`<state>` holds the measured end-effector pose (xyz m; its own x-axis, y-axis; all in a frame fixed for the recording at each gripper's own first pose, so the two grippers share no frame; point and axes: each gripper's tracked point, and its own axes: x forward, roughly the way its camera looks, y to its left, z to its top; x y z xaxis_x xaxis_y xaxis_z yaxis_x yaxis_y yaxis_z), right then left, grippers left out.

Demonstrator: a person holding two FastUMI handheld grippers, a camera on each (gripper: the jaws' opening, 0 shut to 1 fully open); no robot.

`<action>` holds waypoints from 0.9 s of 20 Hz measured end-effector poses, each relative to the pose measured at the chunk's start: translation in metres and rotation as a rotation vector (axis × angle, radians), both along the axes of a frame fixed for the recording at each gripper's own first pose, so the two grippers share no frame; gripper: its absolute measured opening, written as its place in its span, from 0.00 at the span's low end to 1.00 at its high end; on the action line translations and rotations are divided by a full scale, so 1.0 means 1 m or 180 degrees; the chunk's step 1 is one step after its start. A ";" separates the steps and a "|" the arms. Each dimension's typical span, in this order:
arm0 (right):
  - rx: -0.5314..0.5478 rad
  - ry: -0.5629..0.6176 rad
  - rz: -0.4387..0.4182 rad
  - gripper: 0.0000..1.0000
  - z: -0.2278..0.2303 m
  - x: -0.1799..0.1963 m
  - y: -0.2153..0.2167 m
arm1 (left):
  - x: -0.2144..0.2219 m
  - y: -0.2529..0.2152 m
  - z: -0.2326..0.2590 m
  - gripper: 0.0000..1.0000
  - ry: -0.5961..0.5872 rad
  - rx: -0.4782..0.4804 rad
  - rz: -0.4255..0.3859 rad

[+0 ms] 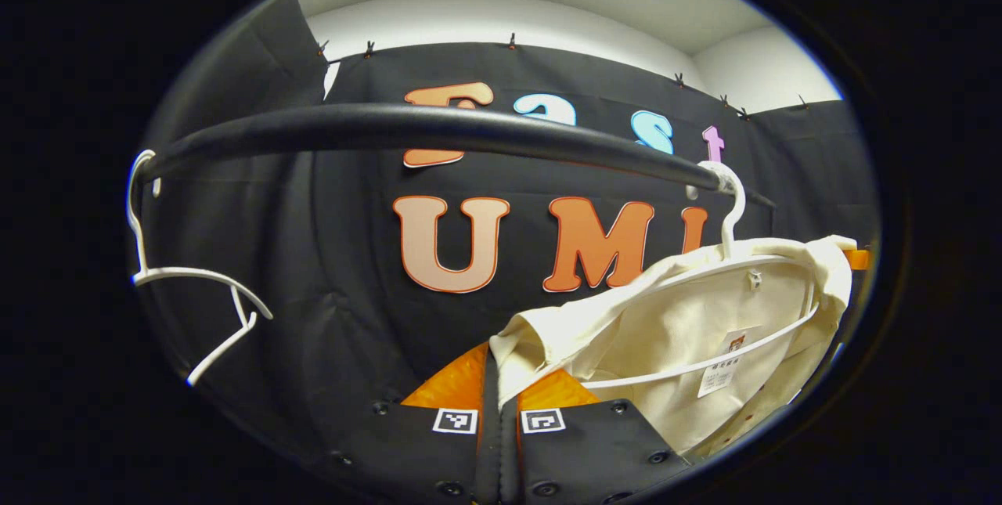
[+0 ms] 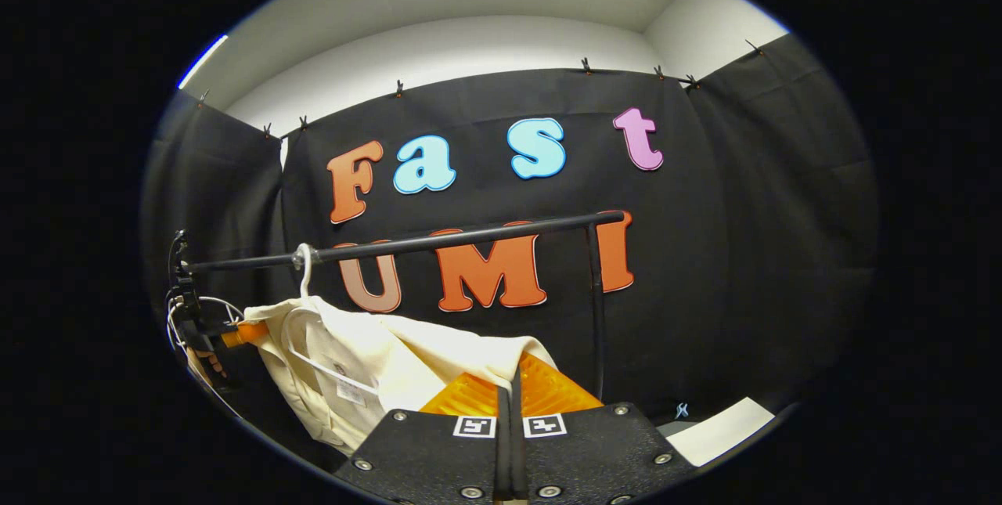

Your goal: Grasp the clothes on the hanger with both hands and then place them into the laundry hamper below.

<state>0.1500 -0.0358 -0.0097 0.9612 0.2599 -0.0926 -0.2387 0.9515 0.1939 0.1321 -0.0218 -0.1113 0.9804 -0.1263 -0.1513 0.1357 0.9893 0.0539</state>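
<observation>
My left claw (image 1: 501,380) and right claw (image 2: 509,391) each pinch a corner of the cream cotton shirt (image 1: 689,325), which hangs on its white plastic hanger (image 1: 732,254) from the black metal rail (image 1: 430,129).

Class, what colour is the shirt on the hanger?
Cream, plain, no pattern. The shirt shows best in the left gripper view, on a white hanger.

The left claw (image 1: 499,380) pointed up and forward, its two fingers drawn close together with a fold of the cream shirt (image 1: 689,333) pinched between them. The right claw (image 2: 509,387) was raised likewise, fingers nearly meeting on the shirt's other edge. In the right gripper view the left claw appeared beyond the shirt, with fingertips (image 2: 213,368) of the hand holding it.
</observation>
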 end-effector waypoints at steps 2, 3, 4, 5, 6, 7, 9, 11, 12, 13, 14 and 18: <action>0.0023 0.0026 0.0042 0.00 -0.004 0.014 -0.009 | 0.003 -0.003 0.003 0.07 -0.0011 0.0020 -0.0038; 0.0038 0.0046 0.0056 0.00 -0.007 0.023 -0.012 | 0.004 -0.003 0.005 0.06 -0.0021 0.0029 -0.0042; 0.0050 0.0068 0.0075 0.00 -0.011 0.031 -0.013 | 0.007 -0.004 0.007 0.06 -0.0034 0.0037 -0.0043; 0.0031 0.0090 0.0082 0.00 -0.016 0.040 -0.014 | 0.009 -0.003 0.010 0.07 -0.0049 0.0039 -0.0043; -0.0022 0.0098 0.0088 0.06 -0.021 0.050 -0.014 | 0.011 -0.003 0.012 0.06 -0.0056 0.0038 -0.0048; -0.0074 0.0115 0.0102 0.00 -0.029 0.058 -0.010 | 0.013 -0.001 0.015 0.07 -0.0074 0.0048 -0.0041; -0.0100 0.0216 0.0169 0.00 -0.048 0.070 0.003 | 0.015 0.012 0.019 0.09 -0.0123 0.0061 0.0035; -0.0039 0.0248 0.0278 0.00 -0.060 0.078 0.022 | 0.018 0.029 0.020 0.06 -0.0143 0.0041 0.0149; 0.0035 0.0266 0.0343 0.00 -0.066 0.082 0.034 | 0.019 0.039 0.018 0.06 -0.0140 0.0036 0.0215; 0.0114 0.0309 0.0414 0.00 -0.073 0.084 0.045 | 0.020 0.049 0.015 0.06 -0.0127 0.0033 0.0282; 0.0183 0.0356 0.0483 0.00 -0.082 0.088 0.057 | 0.020 0.061 0.010 0.06 -0.0102 0.0040 0.0360; 0.0378 0.0529 0.0715 0.00 -0.120 0.104 0.095 | 0.019 0.093 -0.021 0.06 0.0050 0.0064 0.0544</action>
<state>0.2542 0.0592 -0.1293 0.8526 0.4828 -0.2000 -0.3964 0.8468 0.3546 0.1513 0.0710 -0.1323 0.9848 0.0453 -0.1675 -0.0335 0.9968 0.0731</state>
